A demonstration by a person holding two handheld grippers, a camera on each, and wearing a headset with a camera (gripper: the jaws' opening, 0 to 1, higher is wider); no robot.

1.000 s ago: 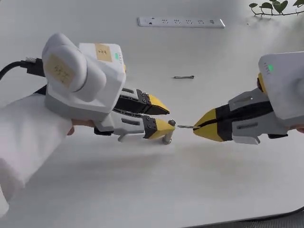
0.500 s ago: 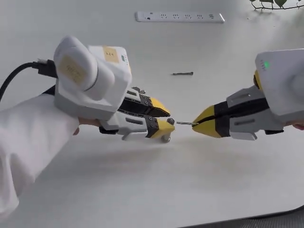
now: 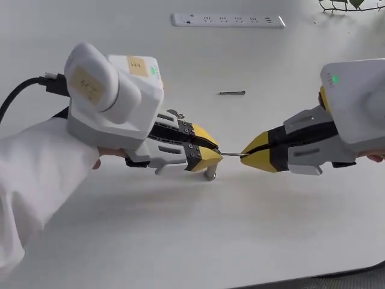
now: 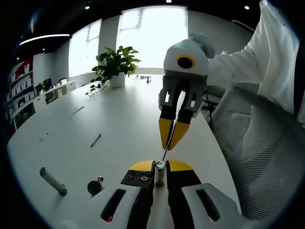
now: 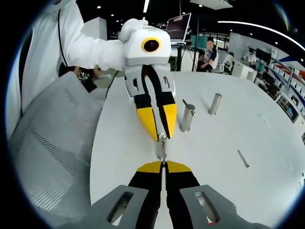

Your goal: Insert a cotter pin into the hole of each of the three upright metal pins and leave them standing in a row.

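Note:
My left gripper (image 3: 215,154) is shut on an upright metal pin (image 4: 160,173), whose foot (image 3: 210,175) shows below the jaws, just above the table. Facing it from the right, my right gripper (image 3: 242,153) is shut on a thin cotter pin (image 3: 231,155). The cotter pin's tip touches the head of the held metal pin (image 5: 162,139). Behind stand two more metal pins: one (image 5: 187,118) carries a cotter pin at its top, the other (image 5: 214,104) is bare. A loose cotter pin (image 3: 232,93) lies farther back on the table.
The white table (image 3: 198,241) has a power strip (image 3: 227,21) along its far edge. A potted plant (image 4: 114,64) stands at the far end. A mesh chair (image 4: 257,143) sits beside the table, and a white sleeve (image 3: 30,180) covers the arm at the left.
The right gripper has moved left toward the left gripper, closing the gap. The cotter pin's tip now meets the head of the held metal pin.

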